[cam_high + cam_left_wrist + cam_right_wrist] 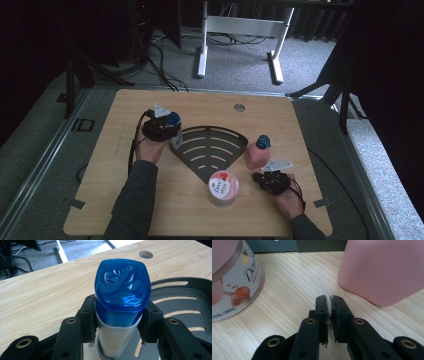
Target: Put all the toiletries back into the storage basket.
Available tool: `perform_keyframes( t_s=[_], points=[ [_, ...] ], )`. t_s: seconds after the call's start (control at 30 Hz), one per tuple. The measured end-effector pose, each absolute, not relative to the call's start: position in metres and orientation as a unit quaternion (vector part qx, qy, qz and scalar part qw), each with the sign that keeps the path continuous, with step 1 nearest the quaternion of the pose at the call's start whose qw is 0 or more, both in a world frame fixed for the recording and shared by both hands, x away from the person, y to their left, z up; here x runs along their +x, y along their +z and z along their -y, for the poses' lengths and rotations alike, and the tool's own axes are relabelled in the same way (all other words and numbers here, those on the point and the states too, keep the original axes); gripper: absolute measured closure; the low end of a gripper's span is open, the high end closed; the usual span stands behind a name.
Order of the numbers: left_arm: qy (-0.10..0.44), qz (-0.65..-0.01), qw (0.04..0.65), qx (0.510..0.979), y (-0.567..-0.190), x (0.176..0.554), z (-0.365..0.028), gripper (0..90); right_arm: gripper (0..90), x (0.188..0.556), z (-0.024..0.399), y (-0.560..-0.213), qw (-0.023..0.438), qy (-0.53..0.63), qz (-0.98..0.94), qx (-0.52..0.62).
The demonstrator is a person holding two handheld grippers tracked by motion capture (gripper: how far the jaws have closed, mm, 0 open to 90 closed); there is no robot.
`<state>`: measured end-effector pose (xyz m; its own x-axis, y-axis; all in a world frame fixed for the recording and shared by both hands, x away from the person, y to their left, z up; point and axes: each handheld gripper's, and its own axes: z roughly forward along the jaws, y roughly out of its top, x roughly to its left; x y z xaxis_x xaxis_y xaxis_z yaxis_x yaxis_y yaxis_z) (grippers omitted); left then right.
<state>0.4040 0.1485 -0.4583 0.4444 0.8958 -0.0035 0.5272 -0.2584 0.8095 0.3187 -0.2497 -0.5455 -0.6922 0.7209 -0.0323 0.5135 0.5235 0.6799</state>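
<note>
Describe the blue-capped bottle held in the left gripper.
The blue-capped bottle has a glossy translucent blue cap with a small round dimple on top and a pale, plastic-looking body. It stands upright at the left edge of the dark slotted rack on the wooden table. The left gripper is shut on it, pads pressing below the cap.

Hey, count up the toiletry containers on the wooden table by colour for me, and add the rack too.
Blue-capped white plastic bottle: 1
Pink plastic bottle with a teal cap: 1
Round pink-lidded Dove tub: 1
Black fan-shaped slotted metal rack: 1
Total: 4
</note>
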Motion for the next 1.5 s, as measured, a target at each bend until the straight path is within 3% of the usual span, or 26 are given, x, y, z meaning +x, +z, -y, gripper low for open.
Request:
perform_keyframes(
  t_s=[0.27, 0.67, 1.0, 1.5],
  points=[
    [0.236, -0.473, 0.387, 0.756, -0.459, 0.404, -0.148, 53.9, 83.6, 0.319, 0.25, -0.546, 0.157, 0.33, -0.859, 0.359],
    [0.225, -0.495, 0.382, 0.748, -0.471, 0.403, -0.152, 42.8, 83.5, 0.319, 0.248, -0.546, 0.156, 0.33, -0.859, 0.359],
    [0.224, -0.505, 0.391, 0.737, -0.475, 0.387, -0.16, 38.7, 83.1, 0.319, 0.249, -0.546, 0.157, 0.329, -0.859, 0.361],
    [0.216, -0.457, 0.4, 0.765, -0.486, 0.35, -0.16, 43.9, 82.3, 0.318, 0.245, -0.544, 0.154, 0.334, -0.859, 0.355]
  ],
)
